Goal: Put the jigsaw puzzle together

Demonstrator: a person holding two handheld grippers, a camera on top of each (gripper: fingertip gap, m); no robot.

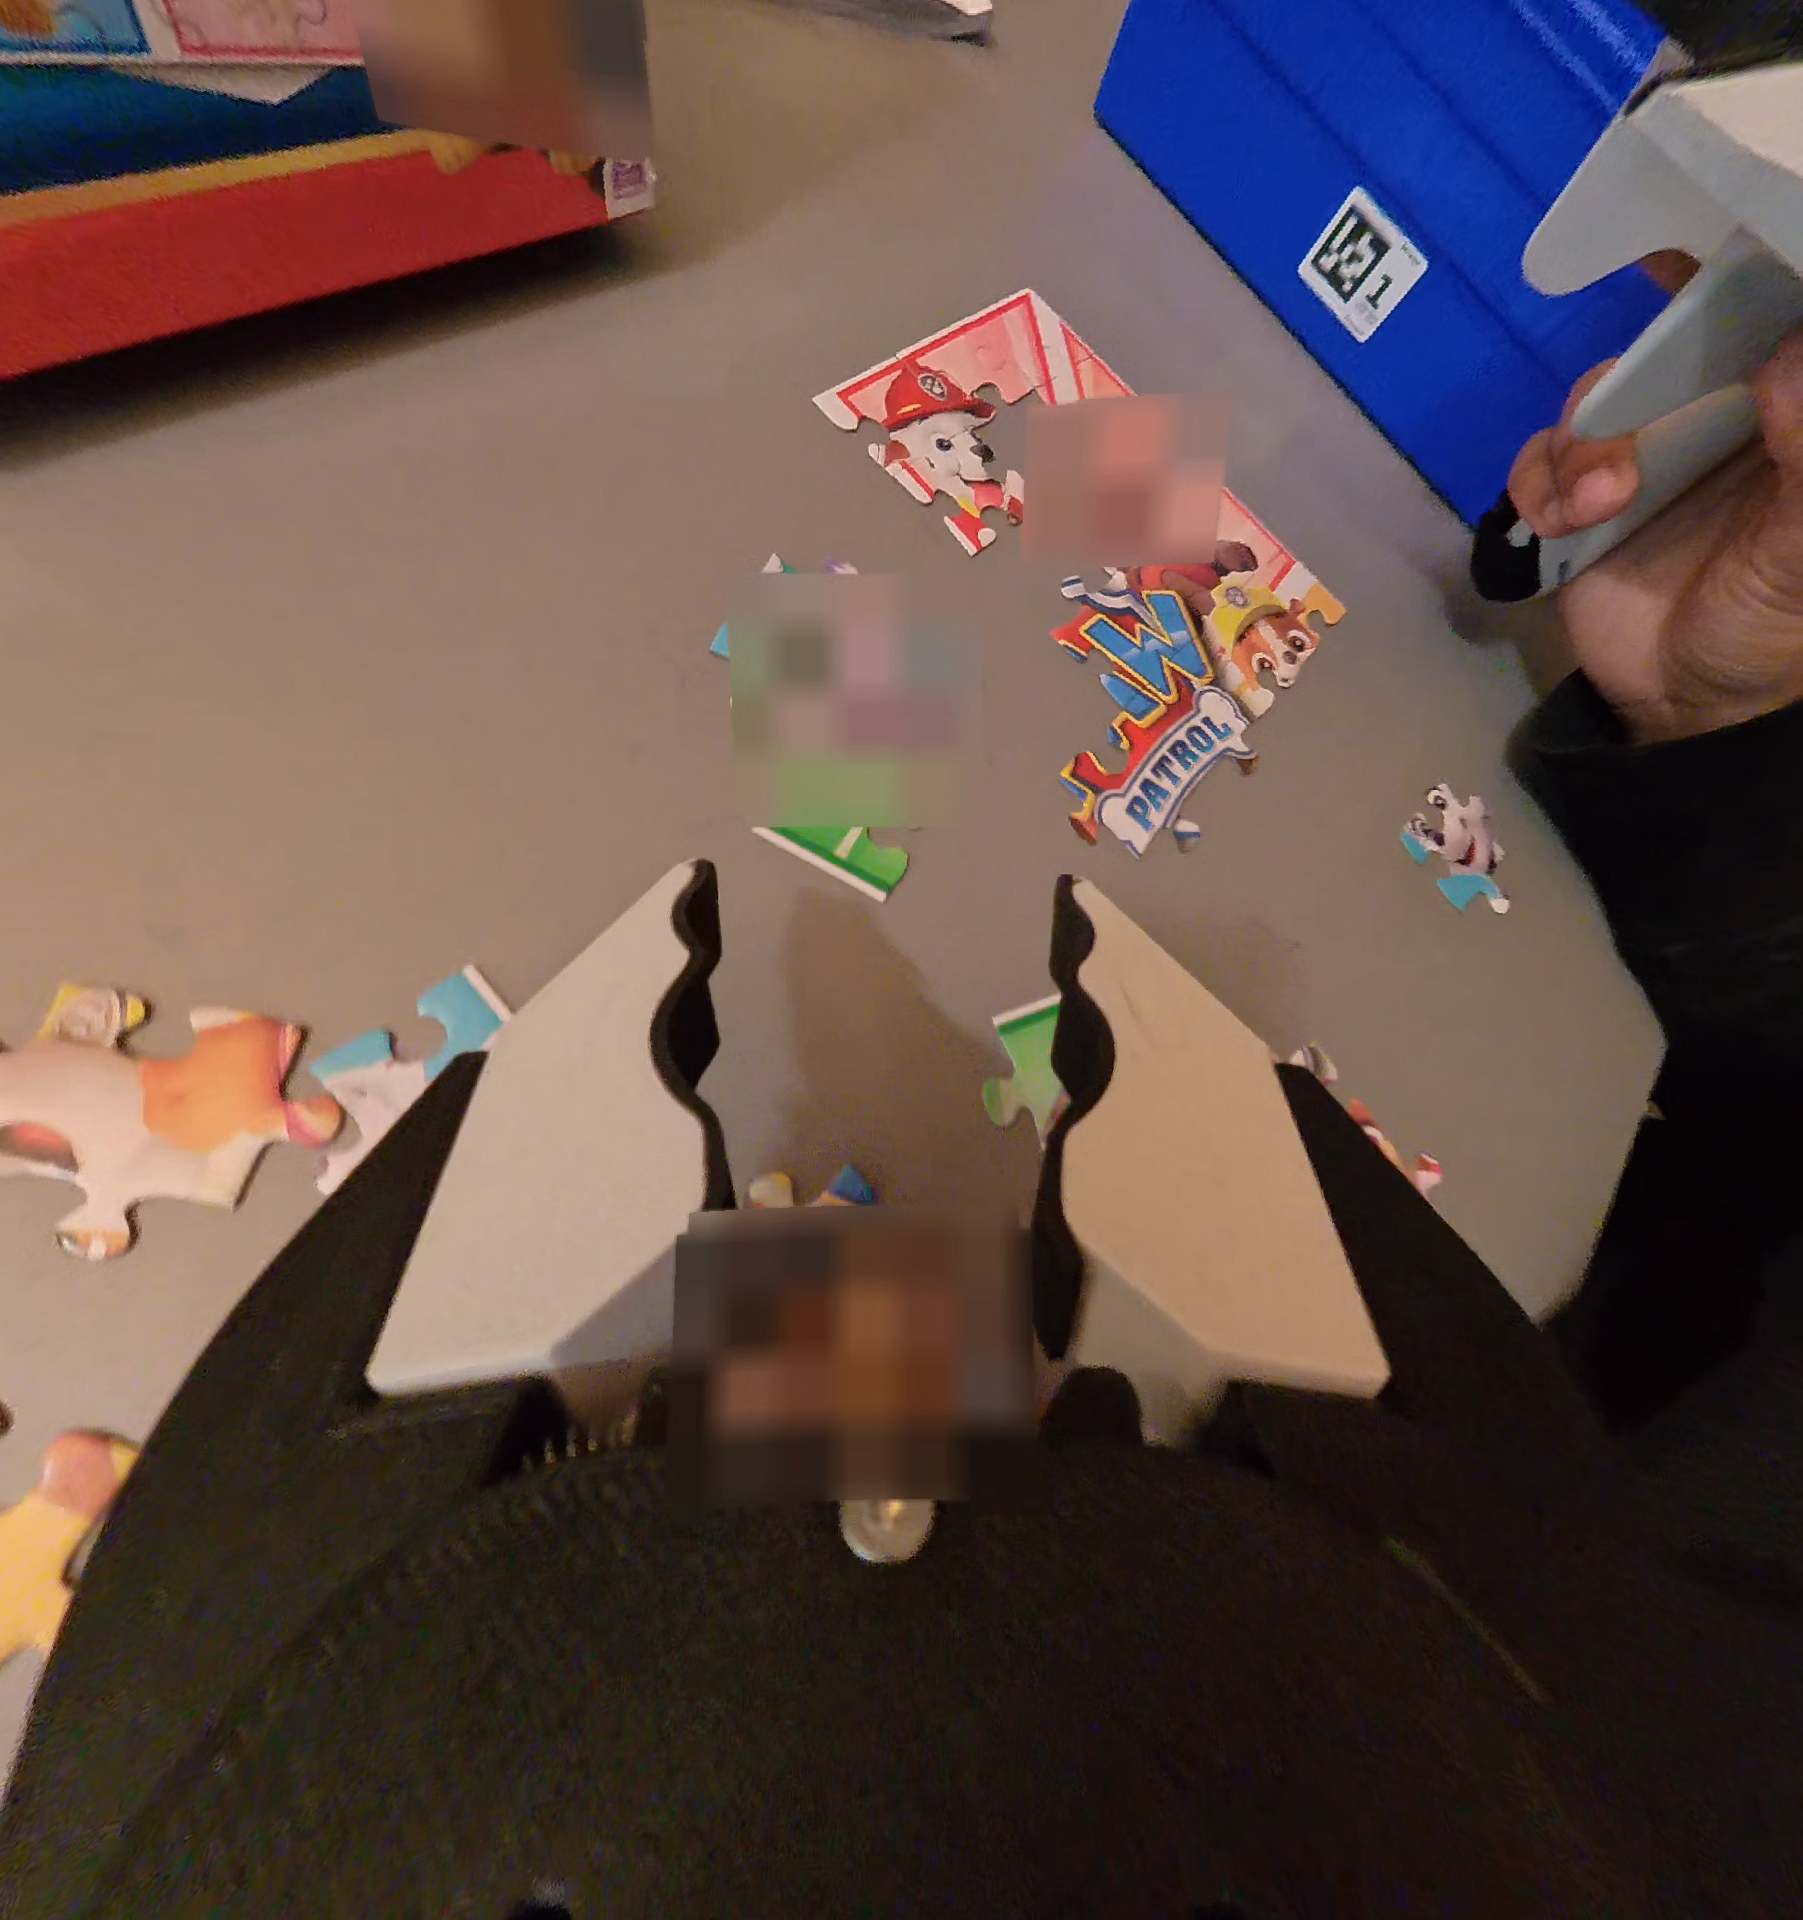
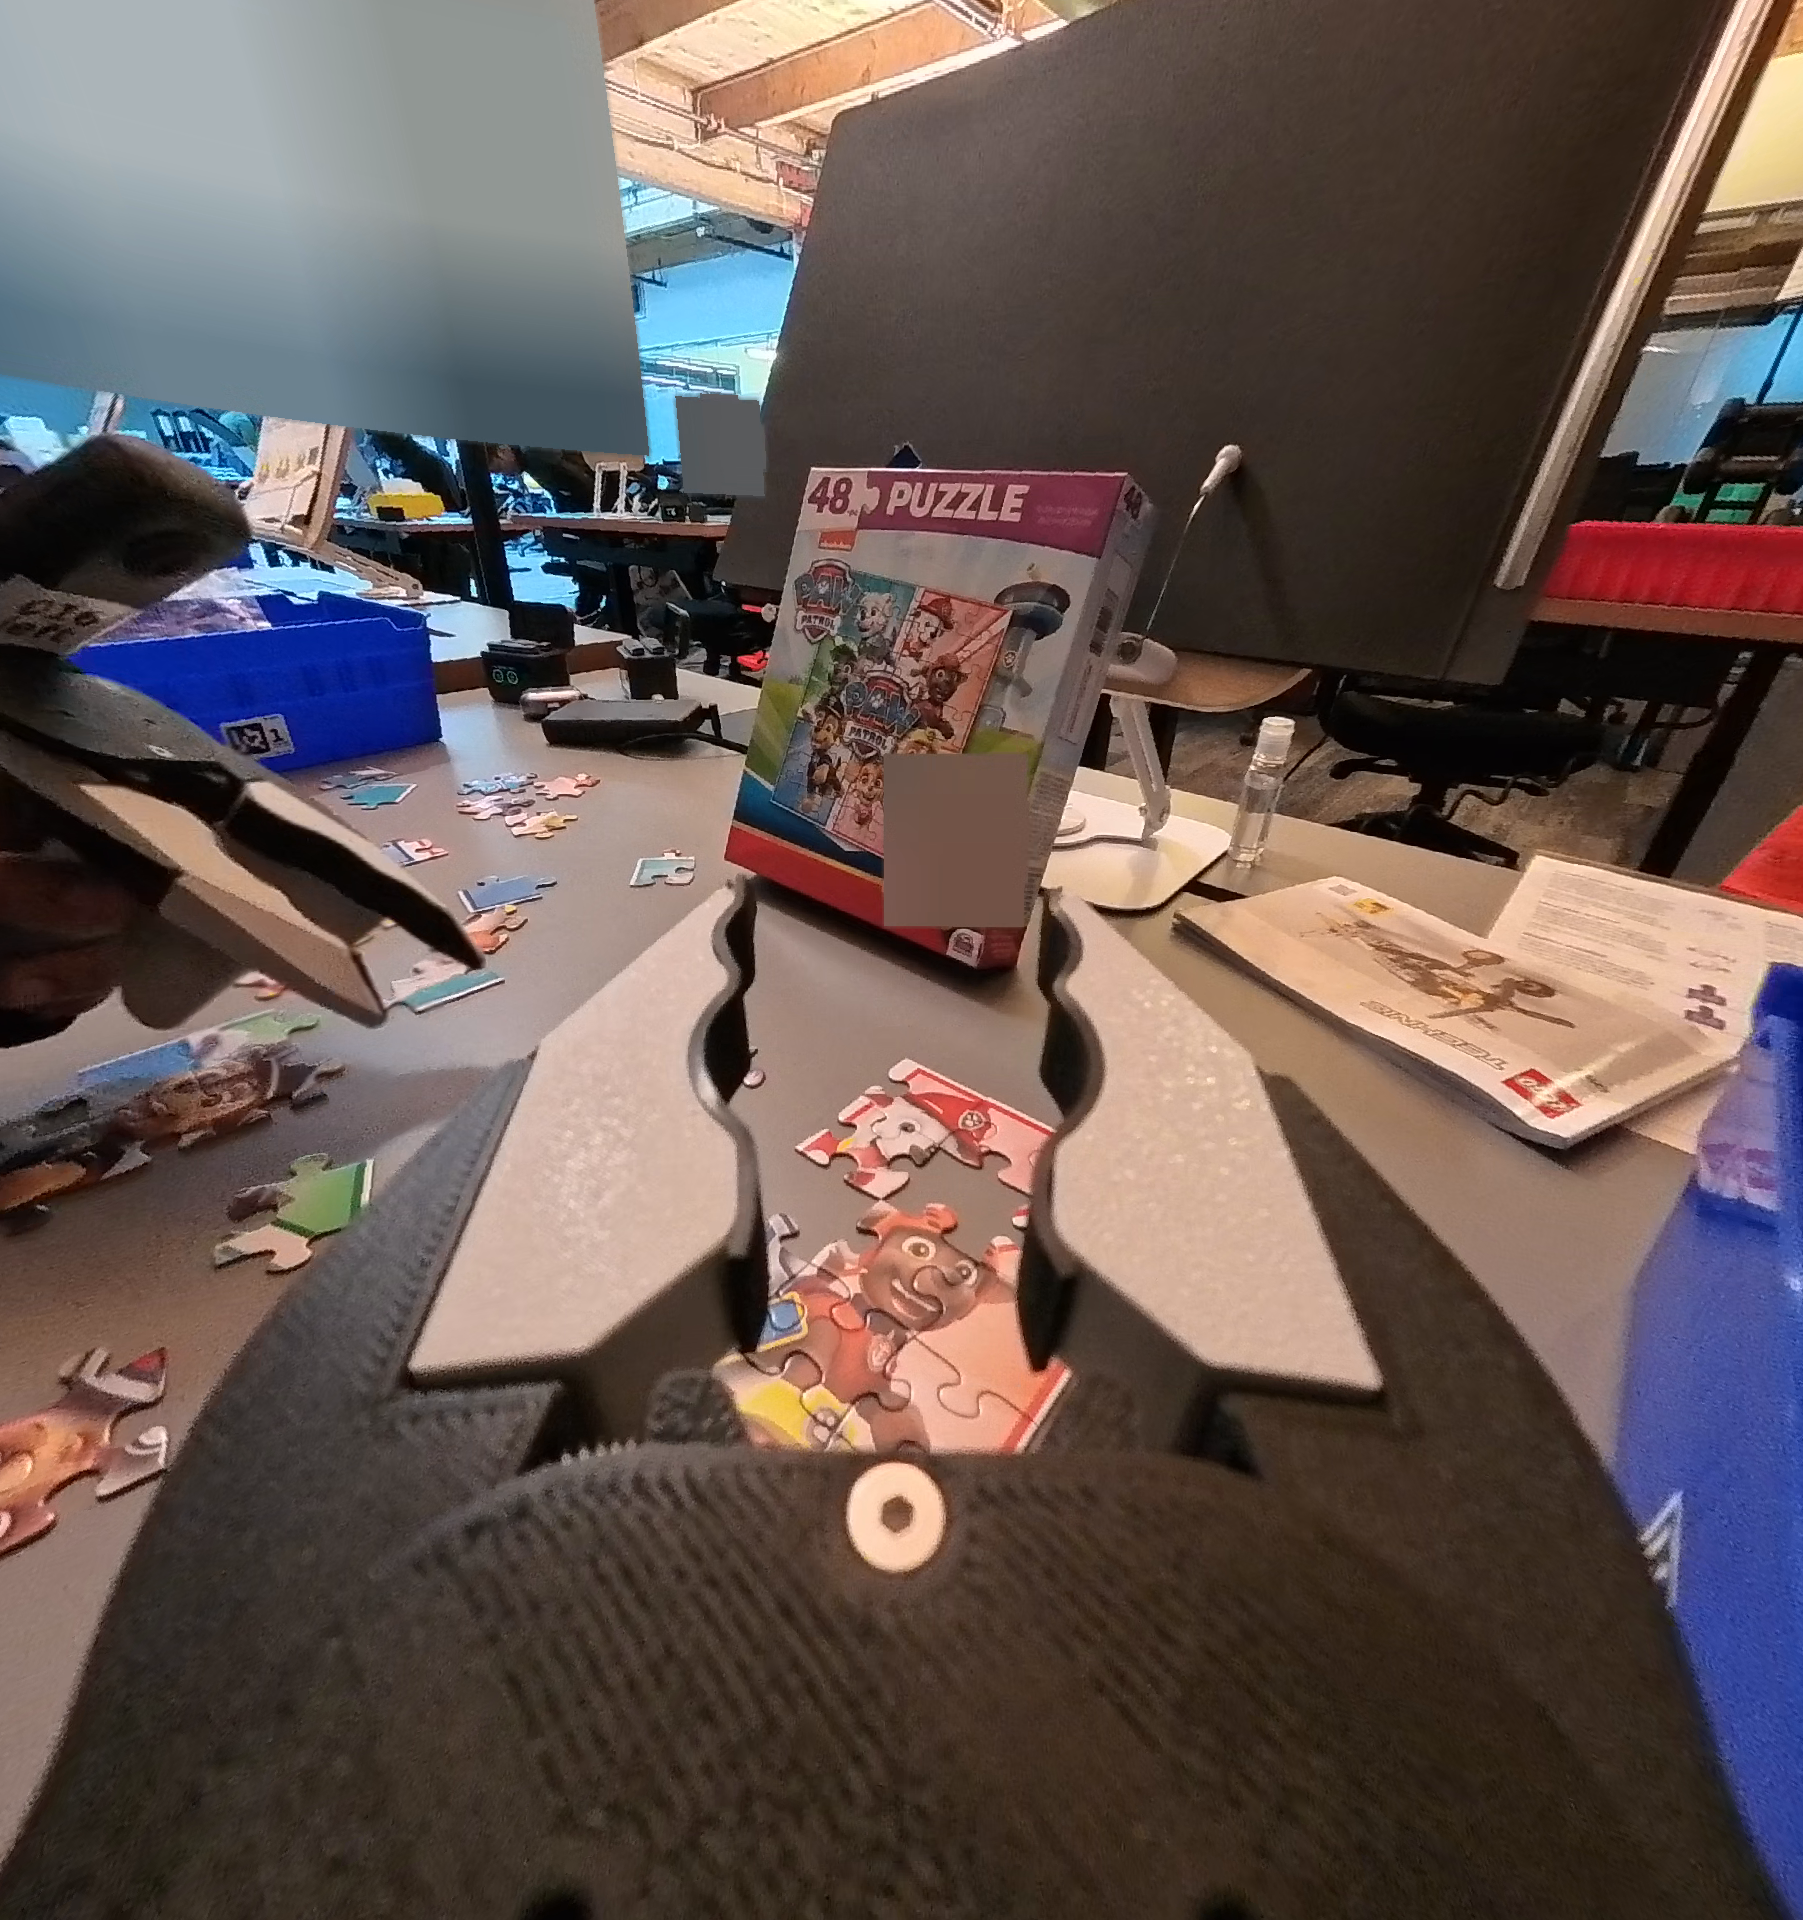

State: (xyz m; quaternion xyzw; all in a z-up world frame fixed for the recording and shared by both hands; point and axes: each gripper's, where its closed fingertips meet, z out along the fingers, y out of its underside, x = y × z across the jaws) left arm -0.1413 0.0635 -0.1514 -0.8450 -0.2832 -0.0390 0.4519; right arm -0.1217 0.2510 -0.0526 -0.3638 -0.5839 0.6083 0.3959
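1. Looking down past my left gripper (image 1: 881,883), I see a flat grey table (image 1: 357,675) strewn with loose puzzle pieces; my right gripper (image 2: 892,914) shows the same table running into an open workshop with wooden ceiling beams, and a large dark panel (image 2: 1240,312) rises beyond it.
2. Both of my grippers stand with their jaws apart and nothing between the pads, only bare table showing through the gaps.
3. A blue bin (image 1: 1344,187) sits ahead and to the right of my left gripper; I cannot tell what is in it. An upright puzzle box (image 2: 928,707) stands just past my right gripper's fingertips.
4. A green-edged piece (image 1: 855,857) lies just ahead of my left gripper's tips, and a joined red-bordered cluster (image 1: 1136,582) lies farther ahead to the right. Another green piece (image 1: 1027,1060) pokes out beside its right finger.
5. Joined pieces (image 2: 907,1299) lie under my right gripper, between its fingers. A booklet (image 2: 1448,1008) lies to its right.
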